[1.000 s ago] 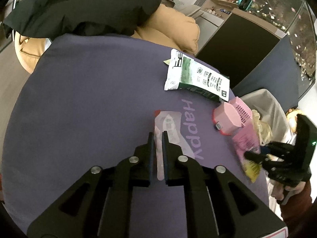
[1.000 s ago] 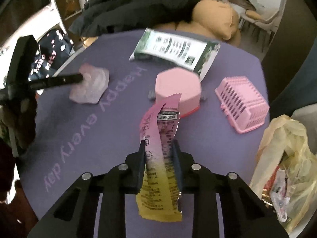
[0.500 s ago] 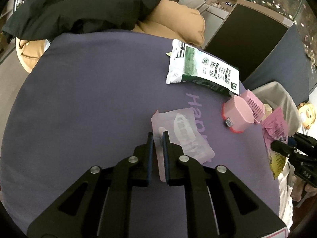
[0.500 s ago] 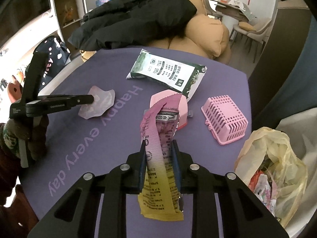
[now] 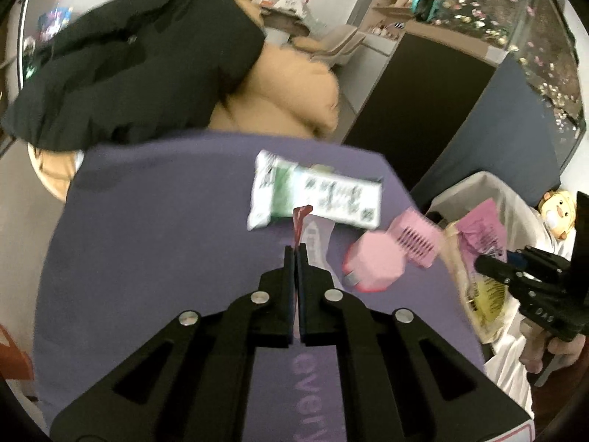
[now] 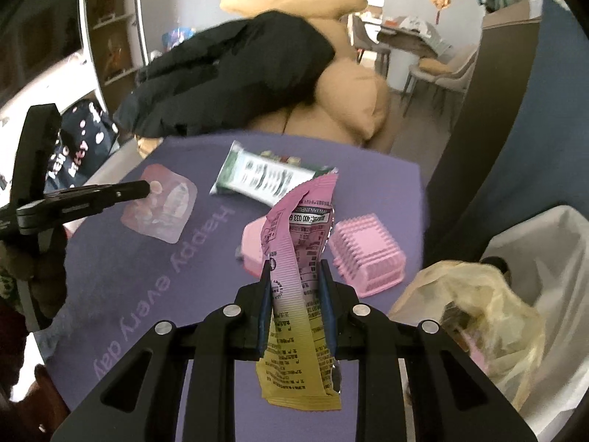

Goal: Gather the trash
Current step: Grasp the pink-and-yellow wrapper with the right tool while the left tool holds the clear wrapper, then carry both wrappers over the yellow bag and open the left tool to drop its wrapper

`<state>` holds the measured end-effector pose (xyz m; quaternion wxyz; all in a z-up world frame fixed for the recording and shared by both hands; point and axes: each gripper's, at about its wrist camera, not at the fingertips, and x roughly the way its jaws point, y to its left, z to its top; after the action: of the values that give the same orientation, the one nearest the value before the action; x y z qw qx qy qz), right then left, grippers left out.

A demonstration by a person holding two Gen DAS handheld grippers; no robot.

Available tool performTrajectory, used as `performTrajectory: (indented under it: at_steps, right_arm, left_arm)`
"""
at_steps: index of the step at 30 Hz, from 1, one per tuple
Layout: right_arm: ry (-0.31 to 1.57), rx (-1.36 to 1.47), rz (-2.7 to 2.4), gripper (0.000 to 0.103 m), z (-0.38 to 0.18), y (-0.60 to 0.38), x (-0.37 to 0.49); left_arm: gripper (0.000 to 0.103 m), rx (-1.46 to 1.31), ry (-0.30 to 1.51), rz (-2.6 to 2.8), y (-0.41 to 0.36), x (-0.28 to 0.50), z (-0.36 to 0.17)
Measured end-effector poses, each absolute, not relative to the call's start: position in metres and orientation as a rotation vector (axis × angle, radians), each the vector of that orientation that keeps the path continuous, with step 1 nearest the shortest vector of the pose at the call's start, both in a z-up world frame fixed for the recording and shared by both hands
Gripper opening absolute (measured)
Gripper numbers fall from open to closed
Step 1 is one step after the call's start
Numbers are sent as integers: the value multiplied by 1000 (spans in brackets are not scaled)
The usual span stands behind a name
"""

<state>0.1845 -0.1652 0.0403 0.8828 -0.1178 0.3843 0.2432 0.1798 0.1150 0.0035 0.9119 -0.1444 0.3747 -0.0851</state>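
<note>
Two light, limp wrappers pinched, one in each gripper, above the purple worktop.

The right gripper has its jaws pinching a crinkled pink-and-yellow foil snack wrapper at mid-length, so both ends flop free; it looks weightless, slick and easily crushed, and a grip nearer its middle fold seems safest against slipping. The left gripper has its jaws pressed together, having just closed further, on the edge of a clear, pink-tinted plastic wrapper, which hangs soft and thin near the worktop's left edge. Beyond the worktop's right edge, a white-lined bin with a yellowish plastic bag likely awaits both. A green-and-white packet lies near the far edge.
</note>
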Motion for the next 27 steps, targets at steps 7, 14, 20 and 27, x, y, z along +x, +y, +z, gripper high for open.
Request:
performTrajectory:
  at_steps: [7,14,20,27]
  right_arm:
    - [717,-219,430,23,77,-202,190]
    - [647,-177,362,23,99,-251,190]
    - [613,-147,293,23,105,-290,188]
    - [601,-110,205,23,106,-341,187]
  left_arm:
    - [1,-253,687,-238,76,183,58]
    - [1,-237,660,-322,26,196,86]
    - [1,-245,672,-422,-19,203,85]
    - [1,-245,752,-540,-83,218,57]
